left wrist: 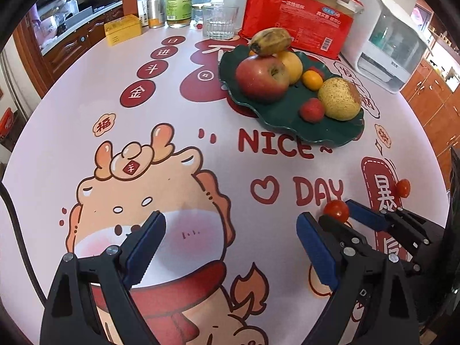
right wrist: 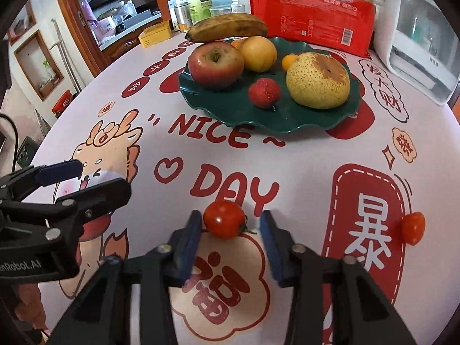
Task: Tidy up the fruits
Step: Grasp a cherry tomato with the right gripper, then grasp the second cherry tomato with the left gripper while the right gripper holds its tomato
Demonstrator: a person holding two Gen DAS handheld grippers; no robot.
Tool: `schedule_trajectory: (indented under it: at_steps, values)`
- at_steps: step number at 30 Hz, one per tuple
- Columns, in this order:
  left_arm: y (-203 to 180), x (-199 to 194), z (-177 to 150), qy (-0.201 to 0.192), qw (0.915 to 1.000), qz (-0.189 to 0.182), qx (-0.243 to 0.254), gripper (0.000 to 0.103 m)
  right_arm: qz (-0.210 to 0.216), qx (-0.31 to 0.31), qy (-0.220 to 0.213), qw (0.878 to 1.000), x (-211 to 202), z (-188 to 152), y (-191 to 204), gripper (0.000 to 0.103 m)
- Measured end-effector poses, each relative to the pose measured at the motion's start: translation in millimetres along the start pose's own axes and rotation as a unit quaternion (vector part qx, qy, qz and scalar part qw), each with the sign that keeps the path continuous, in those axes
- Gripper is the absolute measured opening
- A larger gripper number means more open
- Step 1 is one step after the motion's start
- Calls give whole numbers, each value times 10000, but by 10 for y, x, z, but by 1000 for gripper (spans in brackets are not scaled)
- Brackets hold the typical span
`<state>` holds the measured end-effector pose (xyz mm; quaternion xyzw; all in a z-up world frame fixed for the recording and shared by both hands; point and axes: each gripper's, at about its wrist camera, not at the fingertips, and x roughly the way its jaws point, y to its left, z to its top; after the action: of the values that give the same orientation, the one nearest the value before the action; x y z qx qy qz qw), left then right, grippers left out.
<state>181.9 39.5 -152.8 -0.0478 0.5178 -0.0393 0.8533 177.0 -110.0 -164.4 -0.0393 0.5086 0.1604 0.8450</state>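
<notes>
We see our right gripper (right wrist: 231, 224) low over the printed tablecloth (right wrist: 302, 172) with its blue pads spread apart; a small tomato (right wrist: 224, 222) lies on the cloth between the fingertips, close to the left pad, and we cannot tell whether it touches; nothing is clasped. A second small tomato (right wrist: 413, 228) lies well to the right on the red label print. Our left gripper (left wrist: 230, 247) hovers at the left, jaws wide apart and holding nothing, over the cartoon dragon (left wrist: 149, 189). Farther off stands the dark green wavy-edged plate (right wrist: 230, 109); on it we see a red apple (right wrist: 215, 64) at the left, a yellow fruit (right wrist: 258, 53) behind it, a speckled pear (right wrist: 317, 83) at the right, a strawberry (right wrist: 264, 92) between apple and pear at the near side, a small orange (right wrist: 287, 61) behind the pear, and a browned banana (right wrist: 227, 27) resting on top at the far side. Beyond the plate sits a red packet (right wrist: 310, 14); a white appliance (right wrist: 419, 49) stands far right.
</notes>
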Motion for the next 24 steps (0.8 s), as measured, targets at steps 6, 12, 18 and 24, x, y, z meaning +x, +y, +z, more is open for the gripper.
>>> schedule_trajectory:
  at_steps: [6, 12, 18, 24]
  values:
    - [-92, -20, 53, -61, 9999, -63, 120, 92, 6, 11, -60, 10000, -27, -22, -34, 30]
    - [-289, -10, 116, -21, 9992, -261, 294, 92, -110, 276, -186, 9994, -179, -104, -240, 29]
    - [-757, 55, 206, 10, 9956, -613, 708, 92, -365, 721, -271, 9964, -395, -272, -583, 29]
    - [-1349, 135, 320, 18, 9878, -1025, 1171, 92, -686, 1151, -325, 9904, -611, -470, -932, 30]
